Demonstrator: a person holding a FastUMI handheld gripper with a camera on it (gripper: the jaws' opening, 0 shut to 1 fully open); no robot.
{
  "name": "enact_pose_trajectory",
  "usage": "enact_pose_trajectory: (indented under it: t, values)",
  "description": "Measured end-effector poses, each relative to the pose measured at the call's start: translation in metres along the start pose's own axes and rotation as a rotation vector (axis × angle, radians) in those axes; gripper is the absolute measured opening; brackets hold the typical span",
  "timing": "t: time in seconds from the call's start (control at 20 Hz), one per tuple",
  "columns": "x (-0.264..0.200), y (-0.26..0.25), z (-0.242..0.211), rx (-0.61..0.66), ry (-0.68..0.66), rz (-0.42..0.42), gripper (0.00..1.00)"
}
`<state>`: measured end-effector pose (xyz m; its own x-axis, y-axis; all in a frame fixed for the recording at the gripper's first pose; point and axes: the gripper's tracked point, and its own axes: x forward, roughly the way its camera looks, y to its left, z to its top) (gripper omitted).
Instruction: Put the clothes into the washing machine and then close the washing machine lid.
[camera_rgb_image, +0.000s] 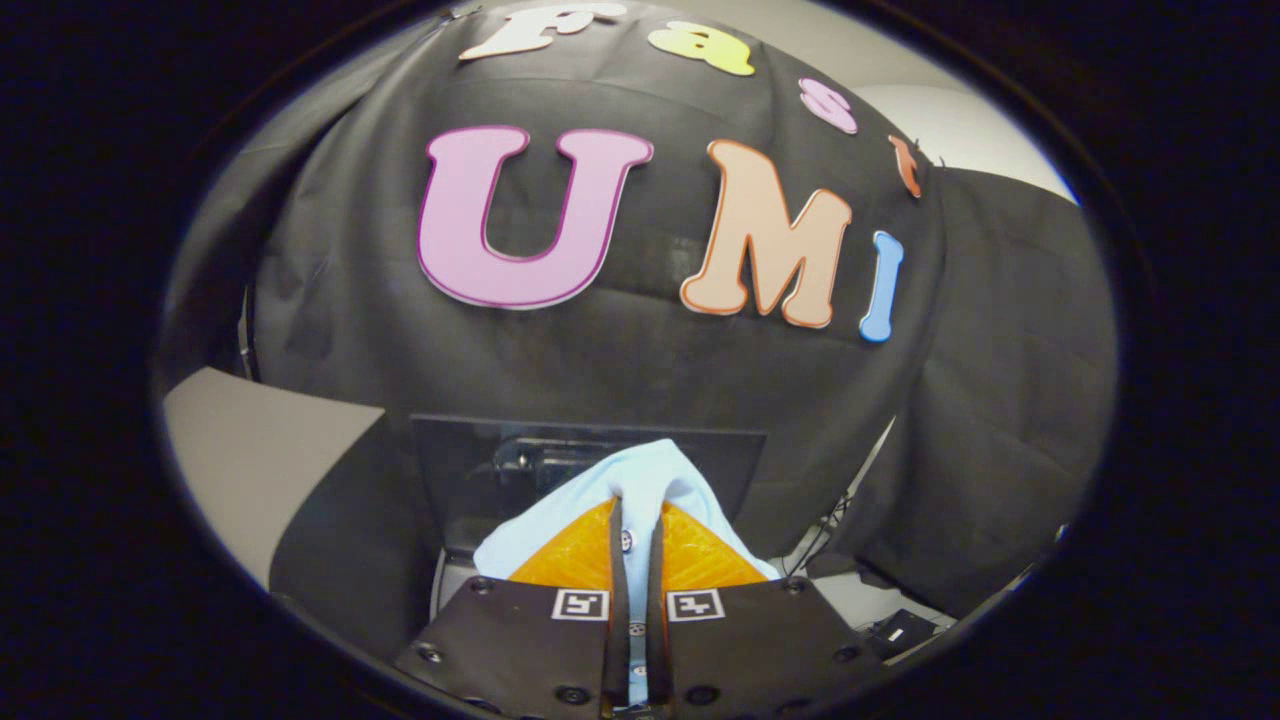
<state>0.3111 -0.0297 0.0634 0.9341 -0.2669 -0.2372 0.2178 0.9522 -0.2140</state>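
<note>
My gripper (637, 520) is shut on a light blue garment (650, 475), a buttoned shirt pinched in the narrow gap between both fingers. The cloth bunches up over the fingertips and drapes down on either side of them. Just beyond the fingers stands the washing machine's raised lid (470, 470), a dark glossy panel that mirrors some dark shapes. The machine's pale top (442, 580) peeks out to the left of the fingers. The drum opening is hidden behind the gripper and the shirt.
Black cloth forms the booth's wall behind the machine. A light grey panel (250, 450) lies to the left. To the right, cables (830, 520) hang near the cloth, and a small black device (900, 632) rests on a pale surface.
</note>
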Motion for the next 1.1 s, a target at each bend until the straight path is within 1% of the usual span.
enact_pose_trajectory:
  t: [0.1, 0.2, 0.25, 0.35, 0.4, 0.55, 0.65, 0.8, 0.85, 1.0, 1.1]
  values:
    - [0.009, 0.003, -0.02, 0.015, 0.024, 0.019, 0.07]
    - [0.015, 0.001, -0.035, 0.038, 0.042, 0.017, 0.07]
    - [0.019, 0.0, -0.042, 0.058, 0.05, 0.012, 0.16]
    - [0.026, 0.004, -0.061, 0.098, 0.075, 0.025, 0.17]
    - [0.027, 0.005, -0.064, 0.111, 0.071, 0.022, 0.25]
    - [0.027, 0.002, -0.051, 0.159, -0.024, 0.002, 0.5]
    - [0.025, 0.007, -0.044, 0.19, -0.047, 0.02, 0.66]
    - [0.022, 0.009, -0.047, 0.129, -0.024, 0.025, 0.91]
    - [0.022, 0.011, -0.046, 0.128, -0.024, 0.036, 0.99]
    - [0.017, 0.016, -0.034, 0.158, -0.053, 0.06, 0.99]
    - [0.012, 0.012, -0.021, 0.155, -0.084, 0.052, 0.99]
